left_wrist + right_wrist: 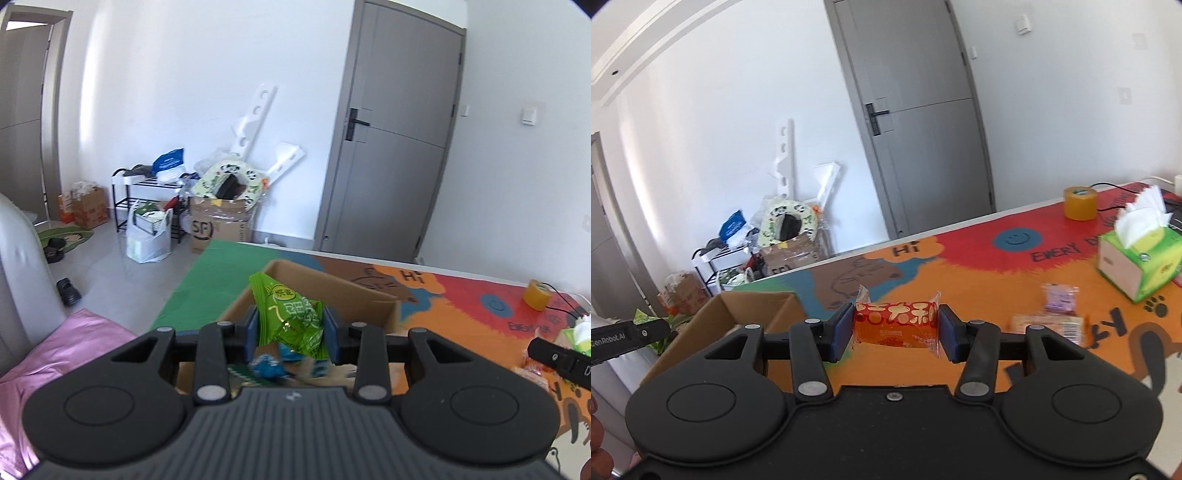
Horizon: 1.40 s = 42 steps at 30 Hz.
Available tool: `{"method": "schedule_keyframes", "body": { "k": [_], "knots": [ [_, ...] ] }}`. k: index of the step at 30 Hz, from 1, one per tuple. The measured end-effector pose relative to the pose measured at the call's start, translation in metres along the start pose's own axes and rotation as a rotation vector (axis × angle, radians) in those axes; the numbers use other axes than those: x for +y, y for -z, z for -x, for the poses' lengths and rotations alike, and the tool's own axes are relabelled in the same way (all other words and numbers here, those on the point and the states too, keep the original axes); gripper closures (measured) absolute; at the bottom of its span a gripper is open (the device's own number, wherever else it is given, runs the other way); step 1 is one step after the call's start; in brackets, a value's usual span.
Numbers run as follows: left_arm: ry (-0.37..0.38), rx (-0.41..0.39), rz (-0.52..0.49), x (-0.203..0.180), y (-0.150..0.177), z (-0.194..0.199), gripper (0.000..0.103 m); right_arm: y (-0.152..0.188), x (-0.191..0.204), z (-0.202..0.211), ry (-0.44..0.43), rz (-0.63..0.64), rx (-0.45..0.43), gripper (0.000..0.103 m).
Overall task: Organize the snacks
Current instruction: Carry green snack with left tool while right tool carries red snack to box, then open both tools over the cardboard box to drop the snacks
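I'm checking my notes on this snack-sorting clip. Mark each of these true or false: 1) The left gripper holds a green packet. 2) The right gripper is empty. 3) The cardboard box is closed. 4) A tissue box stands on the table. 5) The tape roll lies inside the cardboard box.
1) True: the left gripper is shut on the green packet.
2) False: the right gripper clamps a red packet.
3) False: the cardboard box is open at the top.
4) True: the tissue box stands on the table.
5) False: the tape roll stands on the table, far from the box.
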<state>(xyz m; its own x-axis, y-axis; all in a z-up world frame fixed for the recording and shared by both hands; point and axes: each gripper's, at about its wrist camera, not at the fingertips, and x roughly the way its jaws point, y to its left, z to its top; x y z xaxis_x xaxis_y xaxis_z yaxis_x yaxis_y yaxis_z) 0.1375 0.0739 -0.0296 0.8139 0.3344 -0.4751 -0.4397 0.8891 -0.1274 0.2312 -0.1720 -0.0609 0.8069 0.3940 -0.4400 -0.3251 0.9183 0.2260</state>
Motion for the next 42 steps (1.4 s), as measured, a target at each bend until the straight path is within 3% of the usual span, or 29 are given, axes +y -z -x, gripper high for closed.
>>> {"method": "schedule_keyframes", "body": {
  "k": [9,12,13,18,42],
  "knots": [
    [-0.025,0.051,0.022,0.020,0.004,-0.015,0.067,0.002,0.041,-0.010,-0.060,0.042,0.013,0.054],
    [-0.037,0.085,0.031,0.022,0.004,-0.023,0.059,0.003,0.051,-0.012,-0.068,0.059,0.012,0.054],
    [-0.037,0.092,0.032,0.023,0.004,-0.025,0.051,0.003,0.054,-0.013,-0.068,0.062,0.013,0.054],
    [-0.033,0.095,0.029,0.028,0.005,-0.027,0.041,0.005,0.068,-0.020,-0.104,0.067,0.030,0.054],
    [-0.162,0.057,0.172,0.124,-0.013,-0.020,0.029,0.002,0.152,-0.066,-0.268,0.127,0.108,0.054]
  ]
}}
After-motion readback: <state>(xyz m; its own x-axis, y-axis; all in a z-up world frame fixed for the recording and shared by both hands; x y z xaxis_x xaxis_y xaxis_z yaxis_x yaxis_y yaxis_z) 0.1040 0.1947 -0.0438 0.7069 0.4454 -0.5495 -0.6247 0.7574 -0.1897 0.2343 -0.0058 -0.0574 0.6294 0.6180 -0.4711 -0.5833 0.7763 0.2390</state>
